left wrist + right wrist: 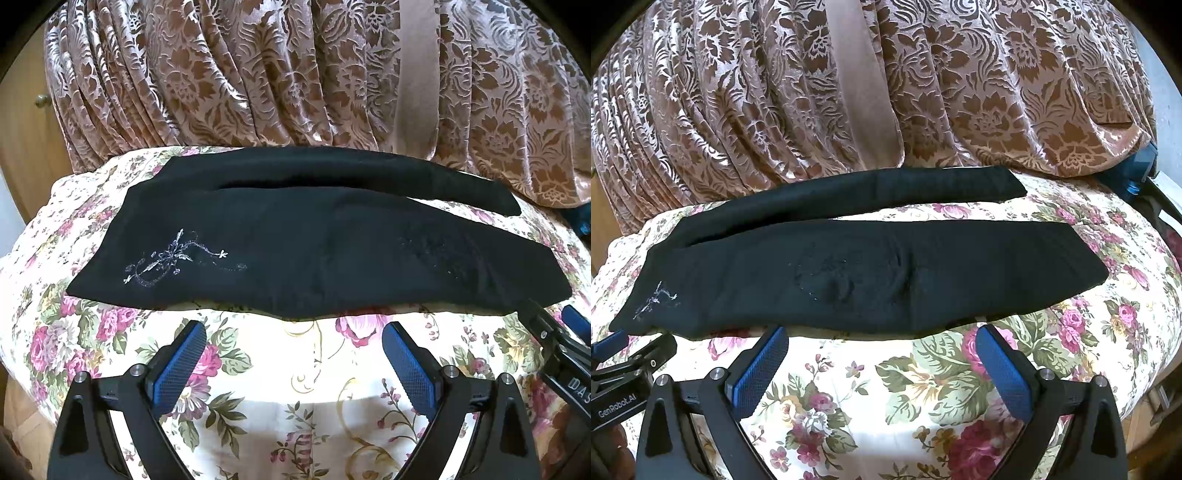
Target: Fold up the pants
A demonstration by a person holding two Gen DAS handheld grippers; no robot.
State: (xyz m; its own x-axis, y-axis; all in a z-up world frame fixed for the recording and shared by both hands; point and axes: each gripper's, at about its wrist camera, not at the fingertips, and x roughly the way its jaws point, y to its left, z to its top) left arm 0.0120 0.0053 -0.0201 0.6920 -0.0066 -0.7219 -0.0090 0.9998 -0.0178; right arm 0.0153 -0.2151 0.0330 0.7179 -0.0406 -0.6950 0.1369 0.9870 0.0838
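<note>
Black pants lie lengthwise left-right, both grippers spread wide, holding nothing.

left gripper: "GenRobot.AI" | right gripper: "DAS", cut off

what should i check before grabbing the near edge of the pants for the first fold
1. Left gripper open, empty: ok.
2. Right gripper open, empty: ok.
3. Black pants lie flat on the floral cover: ok.
4. Legs side by side, not stacked: not ok; the far leg splays away.
5. Near hem within reach of both grippers: ok.
6. Fabric wrinkle-free: not ok, puckers mid-leg.
</note>
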